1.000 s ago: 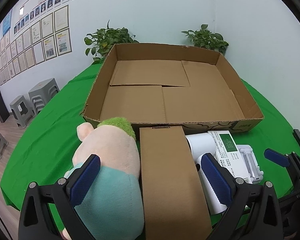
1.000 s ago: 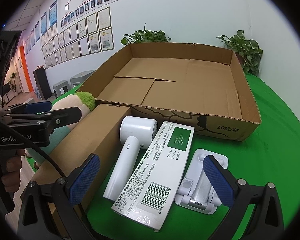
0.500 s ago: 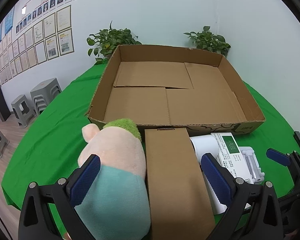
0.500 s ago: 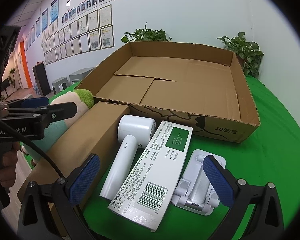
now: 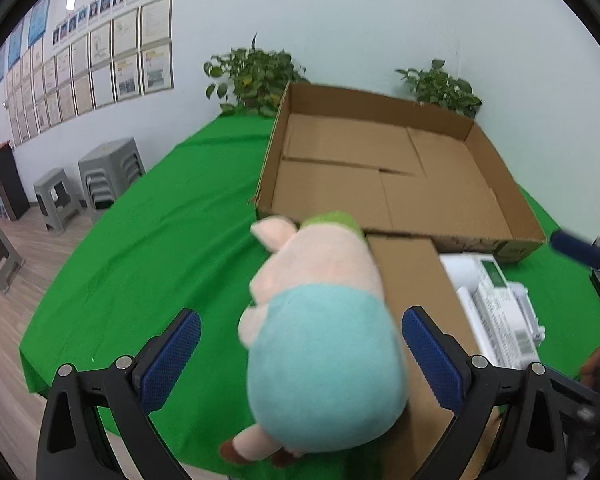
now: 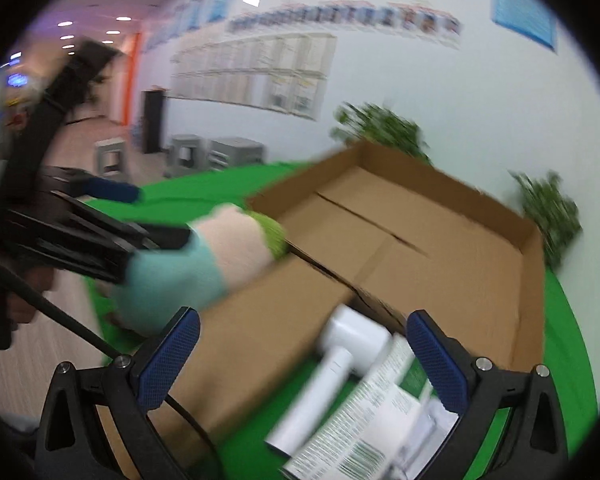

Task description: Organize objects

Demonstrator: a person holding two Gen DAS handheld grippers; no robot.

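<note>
Looking along my left tool [image 5: 300, 356], spread wide, I see the plush toy [image 5: 320, 320] between its fingers at 12 o'clock, on the worktop [image 5: 148, 264]. It seems soft and light; I would pinch its teal belly. My right tool [image 6: 302, 356] is spread too.

Bright, even light; right view motion-blurred

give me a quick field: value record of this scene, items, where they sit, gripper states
surface: green tablecloth
tray box: open cardboard tray, nothing inside
plush toy: lying between the left gripper fingers, not clamped
brown carton: right of the plush
white dryer: beside the carton
printed box: next to the dryer
left gripper: open
right gripper: open, holding nothing, view blurred
</note>
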